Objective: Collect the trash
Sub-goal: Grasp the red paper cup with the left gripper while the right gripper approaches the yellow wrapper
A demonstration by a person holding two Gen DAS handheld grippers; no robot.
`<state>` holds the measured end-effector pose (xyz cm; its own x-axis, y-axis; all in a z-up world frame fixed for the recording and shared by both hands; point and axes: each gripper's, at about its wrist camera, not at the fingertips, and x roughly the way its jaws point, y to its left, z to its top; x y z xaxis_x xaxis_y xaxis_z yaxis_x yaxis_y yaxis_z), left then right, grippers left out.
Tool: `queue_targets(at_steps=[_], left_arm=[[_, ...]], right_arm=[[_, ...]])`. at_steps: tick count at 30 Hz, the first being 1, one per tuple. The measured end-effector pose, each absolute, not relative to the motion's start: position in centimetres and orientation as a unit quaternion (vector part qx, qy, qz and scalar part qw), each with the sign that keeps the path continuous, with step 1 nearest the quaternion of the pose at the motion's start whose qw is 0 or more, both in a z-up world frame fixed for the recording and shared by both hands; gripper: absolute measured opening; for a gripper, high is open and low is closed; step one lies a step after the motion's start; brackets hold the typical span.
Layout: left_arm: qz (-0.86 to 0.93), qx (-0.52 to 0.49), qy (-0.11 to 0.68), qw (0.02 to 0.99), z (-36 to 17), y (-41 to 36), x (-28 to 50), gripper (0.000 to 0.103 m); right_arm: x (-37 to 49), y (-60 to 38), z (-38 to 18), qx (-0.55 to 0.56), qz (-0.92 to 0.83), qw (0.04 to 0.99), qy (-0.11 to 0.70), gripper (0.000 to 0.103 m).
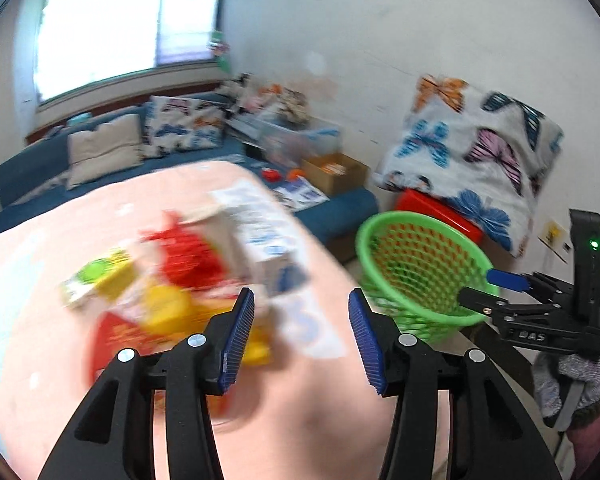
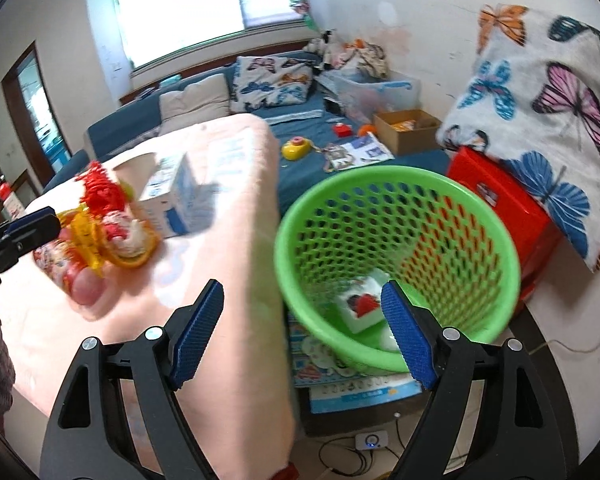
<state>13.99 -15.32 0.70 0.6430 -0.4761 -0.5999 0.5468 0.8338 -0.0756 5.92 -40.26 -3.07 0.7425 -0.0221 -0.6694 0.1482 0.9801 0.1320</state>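
Trash (image 1: 180,280) sits heaped on the pink bench (image 1: 300,400), carton (image 2: 176,196) angled away (blurred); green basket (image 2: 396,264) tilts, holding a white packet (image 2: 360,304). Left tool (image 1: 302,336) and right tool (image 2: 302,332) both spread, empty.

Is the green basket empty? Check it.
No. In the right wrist view the green basket already holds a white packet with a red picture at its bottom.

Left wrist view looks forward over the desk (image 1: 80,240) at close trash; right wrist view faces the basket (image 2: 396,264) nearby. Both share desk, basket, far sofa (image 1: 40,176).
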Motion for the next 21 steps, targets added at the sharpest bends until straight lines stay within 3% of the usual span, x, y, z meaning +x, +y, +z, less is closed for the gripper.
queue_targets(at_steps=[11, 21], left_arm=[[-0.229, 0.008, 0.33, 0.916, -0.1, -5.0, 16.7, 0.053], [-0.279, -0.019, 0.372, 0.885, -3.1, -2.8, 19.9, 0.053]], right_arm=[[8.4, -33.8, -1.8, 0.056, 0.015, 0.934, 0.354, 0.081], [10.2, -29.3, -1.2, 0.031, 0.057, 0.933, 0.355, 0.081]])
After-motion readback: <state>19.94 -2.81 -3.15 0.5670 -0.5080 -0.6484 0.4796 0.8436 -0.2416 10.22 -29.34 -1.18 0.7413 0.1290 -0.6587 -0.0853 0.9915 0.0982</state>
